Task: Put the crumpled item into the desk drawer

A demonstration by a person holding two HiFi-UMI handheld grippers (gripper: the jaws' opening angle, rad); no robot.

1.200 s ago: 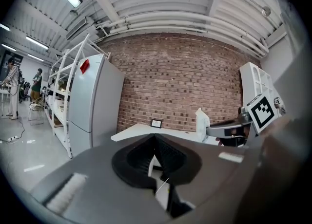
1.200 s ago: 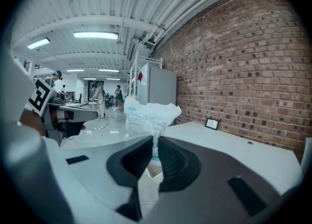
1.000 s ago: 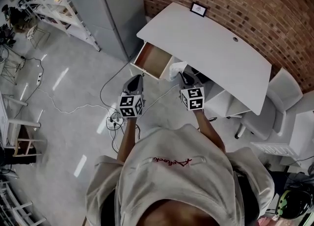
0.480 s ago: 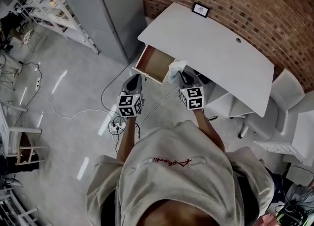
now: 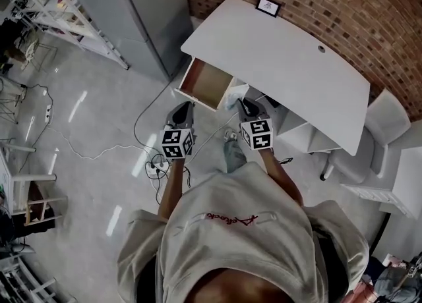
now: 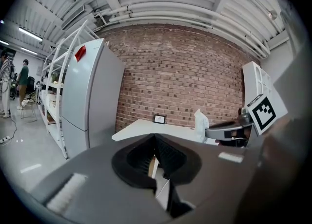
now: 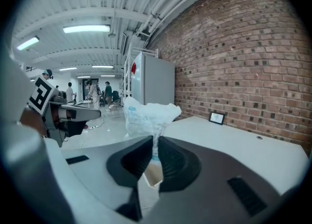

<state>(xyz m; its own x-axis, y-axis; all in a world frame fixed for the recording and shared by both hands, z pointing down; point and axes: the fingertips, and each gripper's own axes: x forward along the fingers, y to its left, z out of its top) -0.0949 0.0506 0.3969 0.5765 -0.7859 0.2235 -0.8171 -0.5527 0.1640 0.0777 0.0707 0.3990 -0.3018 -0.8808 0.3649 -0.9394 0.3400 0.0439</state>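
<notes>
White crumpled item (image 7: 146, 116) clamped in right hand-held gripper (image 7: 155, 141), left hand-held gripper (image 6: 154, 138) closed, one drawer (image 5: 206, 84)

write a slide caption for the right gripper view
Right gripper pinching a crumpled white bag in its jaws, white desk and brick wall ahead.

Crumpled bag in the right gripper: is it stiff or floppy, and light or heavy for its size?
Probably soft and crushable: the crumpled bag looks like thin, creased film, pinched at one fold by the right gripper. Likely very light, since it stands above the jaws unsupported. It seems unlikely to roll in the open drawer.
</notes>
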